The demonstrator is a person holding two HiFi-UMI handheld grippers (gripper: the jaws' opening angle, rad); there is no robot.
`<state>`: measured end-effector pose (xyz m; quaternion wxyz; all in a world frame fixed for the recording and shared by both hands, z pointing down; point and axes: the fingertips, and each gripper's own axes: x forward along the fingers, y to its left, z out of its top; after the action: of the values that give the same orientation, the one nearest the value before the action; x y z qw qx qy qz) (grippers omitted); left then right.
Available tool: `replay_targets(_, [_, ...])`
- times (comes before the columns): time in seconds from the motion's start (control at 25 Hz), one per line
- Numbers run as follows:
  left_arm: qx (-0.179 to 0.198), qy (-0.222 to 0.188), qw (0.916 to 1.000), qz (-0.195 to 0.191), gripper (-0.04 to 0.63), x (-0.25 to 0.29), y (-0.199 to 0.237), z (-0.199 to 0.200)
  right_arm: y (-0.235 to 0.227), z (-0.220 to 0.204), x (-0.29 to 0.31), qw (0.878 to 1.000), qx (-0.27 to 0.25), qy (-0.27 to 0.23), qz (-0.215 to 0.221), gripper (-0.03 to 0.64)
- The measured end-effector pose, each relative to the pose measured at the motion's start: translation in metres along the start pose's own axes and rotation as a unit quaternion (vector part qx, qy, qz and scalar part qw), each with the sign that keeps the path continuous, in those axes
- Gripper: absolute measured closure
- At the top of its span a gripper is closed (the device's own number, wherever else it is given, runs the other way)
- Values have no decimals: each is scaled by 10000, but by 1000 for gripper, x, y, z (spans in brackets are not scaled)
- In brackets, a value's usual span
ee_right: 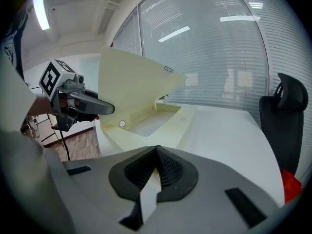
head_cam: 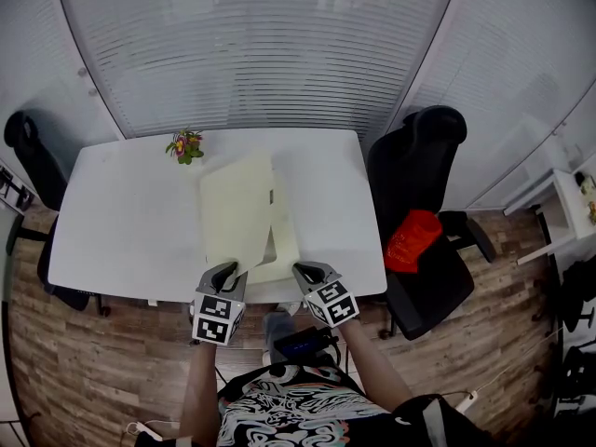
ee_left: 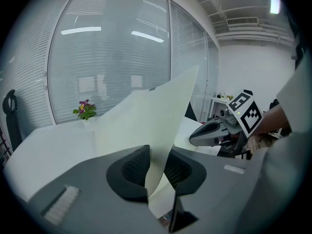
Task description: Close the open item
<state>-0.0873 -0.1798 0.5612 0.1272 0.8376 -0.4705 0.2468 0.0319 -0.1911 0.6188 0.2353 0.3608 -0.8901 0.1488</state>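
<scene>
Between slightly parted jaws of the left gripper (ee_left: 158, 165) stands the box lid (ee_left: 155, 108).

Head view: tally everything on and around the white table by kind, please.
White table: 1
Open pale box: 1
Flower pot: 1
Black office chairs: 2
Red item on the right-hand chair: 1
Grippers, the left gripper and the right gripper: 2
Total: 8

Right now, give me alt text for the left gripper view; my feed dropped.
The left gripper has the edge of a pale cream lid between its jaws, the lid tilted up over a white table. The right gripper is at the right; a small flowering plant stands at the table's far side.
</scene>
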Motion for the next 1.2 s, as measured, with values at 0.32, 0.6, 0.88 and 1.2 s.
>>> replay_targets(0.32, [397,423,9980,-247,499,10,-13,-8,-1,1,-1,9999,92,-52,-26,615])
replay_targets(0.6, [635,786,9933,-556,469,18,-22,-15,0,1,-1,9999,109,-73,-12,615])
replay_targets(0.88, [903,1093,9877,-659,457,25,-27,-23,1,0,-1,10000,35,-82,-11,615])
replay_targets(1.2, [1054,1343,9820,-808,448,29,-30,-29,0,1,-1,9998,125,-146,45,615])
